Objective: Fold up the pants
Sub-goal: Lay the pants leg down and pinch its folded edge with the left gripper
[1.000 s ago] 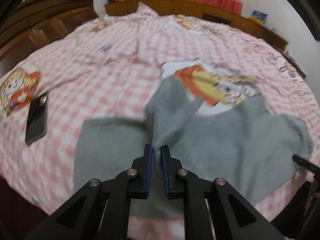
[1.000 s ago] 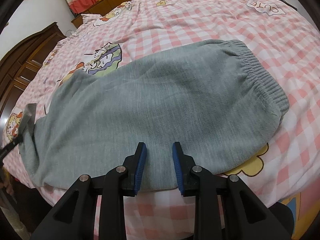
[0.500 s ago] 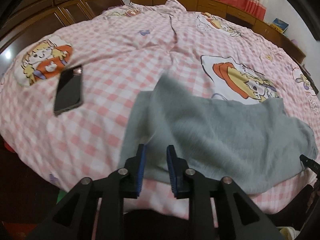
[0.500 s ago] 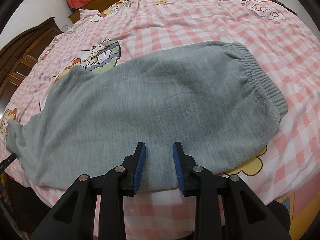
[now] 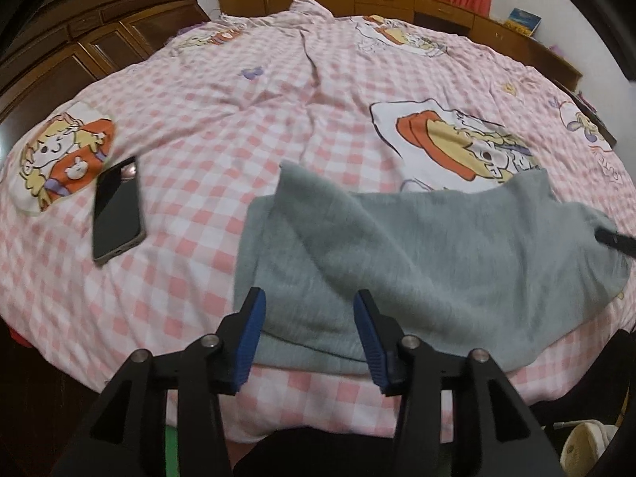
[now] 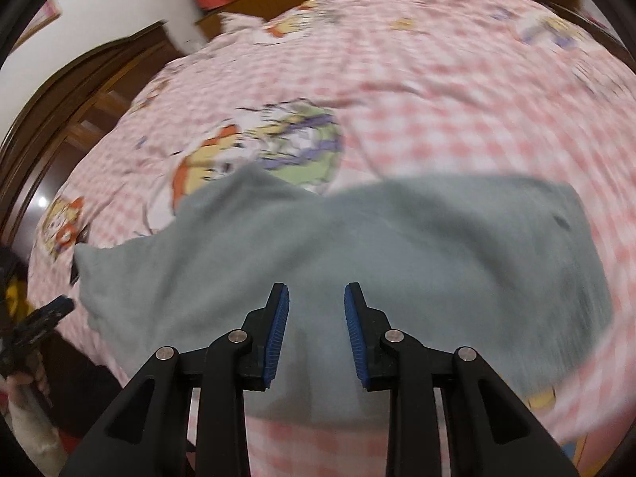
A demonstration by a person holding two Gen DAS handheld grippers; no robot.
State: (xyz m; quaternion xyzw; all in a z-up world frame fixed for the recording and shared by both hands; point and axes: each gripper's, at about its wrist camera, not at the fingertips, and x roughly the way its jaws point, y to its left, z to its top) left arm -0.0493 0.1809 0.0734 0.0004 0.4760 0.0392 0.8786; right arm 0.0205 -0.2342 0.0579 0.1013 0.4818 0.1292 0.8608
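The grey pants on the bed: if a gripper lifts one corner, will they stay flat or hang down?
The grey pants would probably hang limp: the soft knit already lies in loose folds. They likely drag on the checked sheet rather than slide.

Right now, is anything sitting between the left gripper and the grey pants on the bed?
Nothing visible. The left gripper hangs open right over the near edge of the grey pants. The phone lies off to the side on the checked bedsheet, clear of the pants.
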